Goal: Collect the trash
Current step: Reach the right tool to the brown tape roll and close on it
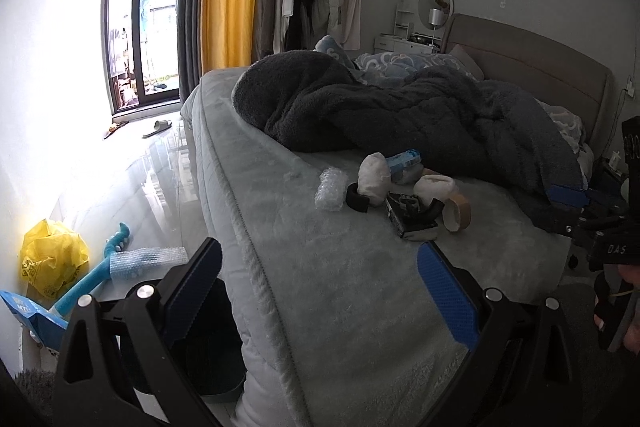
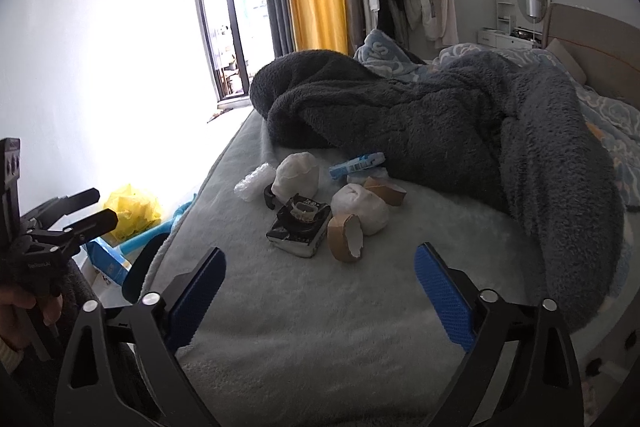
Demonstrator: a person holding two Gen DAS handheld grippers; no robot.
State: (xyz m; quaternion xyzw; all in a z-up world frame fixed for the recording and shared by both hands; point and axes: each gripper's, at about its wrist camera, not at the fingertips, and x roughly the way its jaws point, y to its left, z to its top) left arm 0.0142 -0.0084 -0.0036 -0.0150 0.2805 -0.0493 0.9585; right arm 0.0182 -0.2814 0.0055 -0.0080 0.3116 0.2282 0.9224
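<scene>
A heap of trash lies on the grey bed [image 2: 320, 307]: a bubble wrap wad [image 2: 254, 182], two white paper wads [image 2: 297, 175] [image 2: 362, 207], a blue wrapper [image 2: 356, 161], a black box [image 2: 300, 227] and torn cardboard tape rolls [image 2: 346, 237]. My right gripper [image 2: 320, 251] hovers open just short of the box, nothing between its blue pads. My left gripper [image 1: 320, 247] is open too and straddles the bed's edge, its left finger above a dark bin [image 1: 212, 347] on the floor. From there the black box [image 1: 410, 217] and bubble wrap [image 1: 331, 189] lie further ahead.
A dark fleece blanket [image 2: 440, 131] is bunched right behind the pile. On the floor left of the bed lie a yellow bag [image 1: 52, 259], a blue plastic toy [image 1: 100, 271], a bubble wrap strip [image 1: 148, 259] and a blue packet [image 1: 32, 315]. A hand [image 2: 24, 307] holds the left gripper.
</scene>
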